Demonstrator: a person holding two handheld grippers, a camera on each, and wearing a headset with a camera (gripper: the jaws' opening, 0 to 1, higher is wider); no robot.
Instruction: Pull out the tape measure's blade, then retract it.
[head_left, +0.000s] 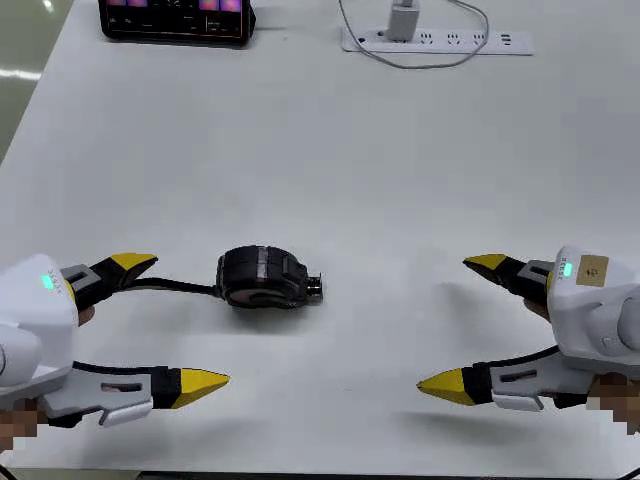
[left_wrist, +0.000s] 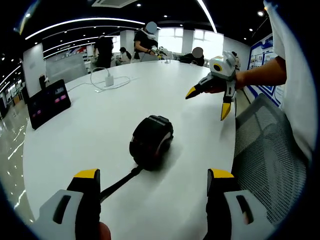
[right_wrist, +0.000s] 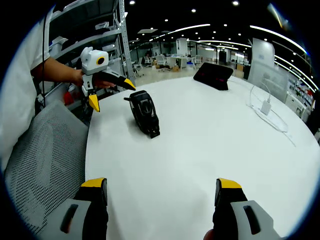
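— Scanning big to small: white desk (head_left: 400, 180), dark tablet (head_left: 175, 18) at its far left edge, power strip (head_left: 450, 40) with a charger plugged in at the far right.
— Grippers?
— Left gripper (head_left: 186, 321) sits near-left with its jaws wide apart and nothing between them. Right gripper (head_left: 447, 324) is near-right, also spread and empty. Both hover low over the desk, pointing at each other.
— And the tape measure?
— The black tape measure (head_left: 262, 277) lies on its side between them, nearer the left gripper and well apart from the right. Its strap (head_left: 180, 287) trails toward the left gripper's far jaw; can't tell if they touch. The blade hook (head_left: 314, 288) sits snug at the case mouth, facing the right gripper.
— Step?
— Looks like the approach; the blade isn't out yet, nothing is grasped.
— Next move?
— Probably the left gripper clamps the case to steady it, then the right closes in and pinches that small hook. It's a thin target, so the jaws need to line up carefully before pulling straight away.
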